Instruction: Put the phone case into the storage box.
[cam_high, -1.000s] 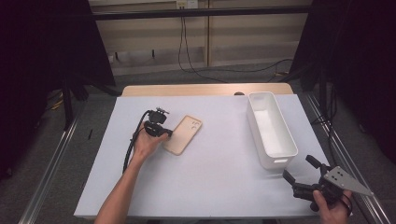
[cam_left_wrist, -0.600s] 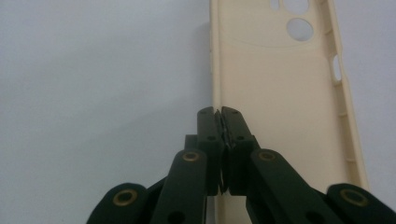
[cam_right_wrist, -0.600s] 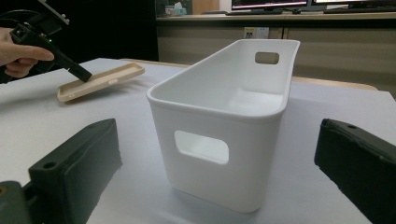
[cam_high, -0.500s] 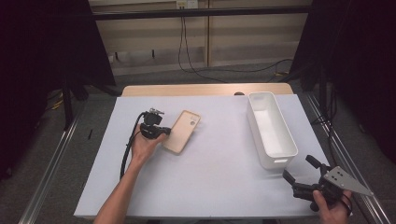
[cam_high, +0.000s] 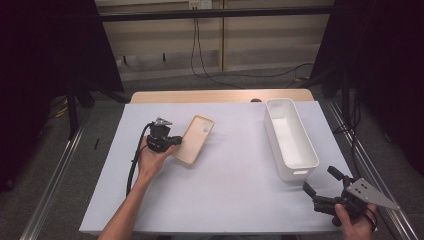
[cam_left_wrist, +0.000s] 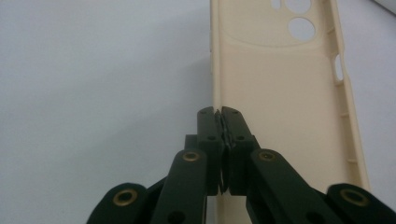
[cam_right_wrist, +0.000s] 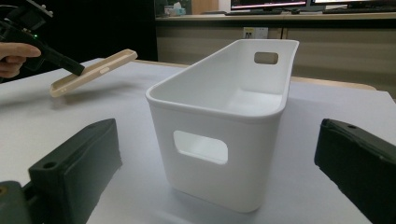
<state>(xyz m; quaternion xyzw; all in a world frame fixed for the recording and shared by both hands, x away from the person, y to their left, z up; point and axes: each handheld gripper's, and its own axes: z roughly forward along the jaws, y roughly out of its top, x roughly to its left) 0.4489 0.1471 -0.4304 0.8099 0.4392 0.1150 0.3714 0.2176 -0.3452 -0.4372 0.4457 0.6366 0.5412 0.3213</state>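
Clearly left gripper (cam_left_wrist: 220, 114) pinches phone case (cam_left_wrist: 275, 84) edge.

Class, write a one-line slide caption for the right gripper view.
Open right gripper faces a white bin; beyond, the left gripper lifts a beige phone case.

A: Surface?
B: Table (cam_high: 225, 190), white sheet over the top. Bare wood strip showing along the far edge.
A: What's sitting on it?
B: White plastic bin (cam_high: 290, 137), right side, long axis running near to far. Open top, cutout handle in each end wall. Nothing visible inside.
A: The phone case?
B: Beige phone case (cam_high: 194, 139), left of centre. The right gripper view shows it tilted, raised clear of the sheet with a shadow under it, so not resting flat.
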